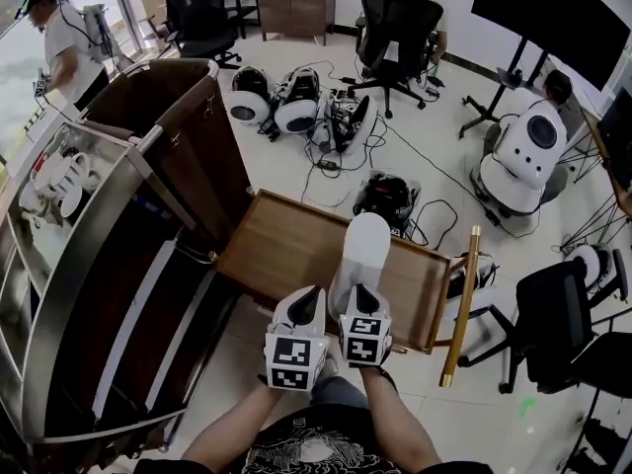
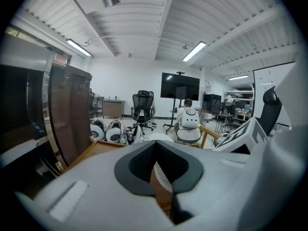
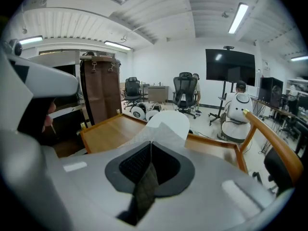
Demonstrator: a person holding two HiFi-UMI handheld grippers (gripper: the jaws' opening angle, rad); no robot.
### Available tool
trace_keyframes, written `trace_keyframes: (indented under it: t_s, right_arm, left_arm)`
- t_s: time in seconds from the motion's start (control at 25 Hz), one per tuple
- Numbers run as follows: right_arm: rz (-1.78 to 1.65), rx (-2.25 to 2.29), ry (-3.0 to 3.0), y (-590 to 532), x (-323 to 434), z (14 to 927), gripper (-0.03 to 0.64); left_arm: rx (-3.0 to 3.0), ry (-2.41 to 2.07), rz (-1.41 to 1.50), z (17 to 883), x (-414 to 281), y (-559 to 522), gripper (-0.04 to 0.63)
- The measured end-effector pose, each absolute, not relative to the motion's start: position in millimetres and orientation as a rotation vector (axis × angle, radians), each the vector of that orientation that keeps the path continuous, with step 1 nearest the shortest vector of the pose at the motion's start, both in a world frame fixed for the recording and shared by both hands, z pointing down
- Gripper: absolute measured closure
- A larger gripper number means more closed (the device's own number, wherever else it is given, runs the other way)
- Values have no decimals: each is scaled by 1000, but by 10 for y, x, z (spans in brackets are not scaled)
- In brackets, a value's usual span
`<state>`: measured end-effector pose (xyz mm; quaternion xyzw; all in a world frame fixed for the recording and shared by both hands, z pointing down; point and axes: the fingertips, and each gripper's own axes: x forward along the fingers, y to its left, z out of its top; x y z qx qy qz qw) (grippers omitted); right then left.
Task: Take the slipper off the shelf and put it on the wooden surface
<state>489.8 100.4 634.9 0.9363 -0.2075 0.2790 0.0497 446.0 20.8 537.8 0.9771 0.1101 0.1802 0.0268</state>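
Note:
A white slipper (image 1: 360,250) hangs toe-forward over the wooden tray surface (image 1: 281,250), and my right gripper (image 1: 361,292) is shut on its heel end. In the right gripper view the slipper (image 3: 168,121) rises from the pinched jaws of the right gripper (image 3: 150,146) above the wood (image 3: 108,131). My left gripper (image 1: 310,294) sits close beside it on the left with its tips together. In the left gripper view a strip of the slipper's sole shows under the meeting tips of the left gripper (image 2: 155,146). I cannot tell whether they grip it.
The metal and dark-wood shelf unit (image 1: 89,265) stands at the left, with more white slippers (image 1: 54,181) on it. A wooden rail (image 1: 459,304) flanks the tray's right side. A black chair (image 1: 553,324), white robots (image 1: 276,102) and cables lie beyond. A person (image 1: 64,42) stands far left.

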Motion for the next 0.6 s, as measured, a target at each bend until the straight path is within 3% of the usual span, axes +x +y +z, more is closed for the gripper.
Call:
trace_keyframes:
  t_s: [0.6]
  right_arm:
    - [1039, 2817, -615, 1071, 5099, 7009, 589]
  left_arm:
    - [2982, 308, 640, 5721, 4906, 183, 591]
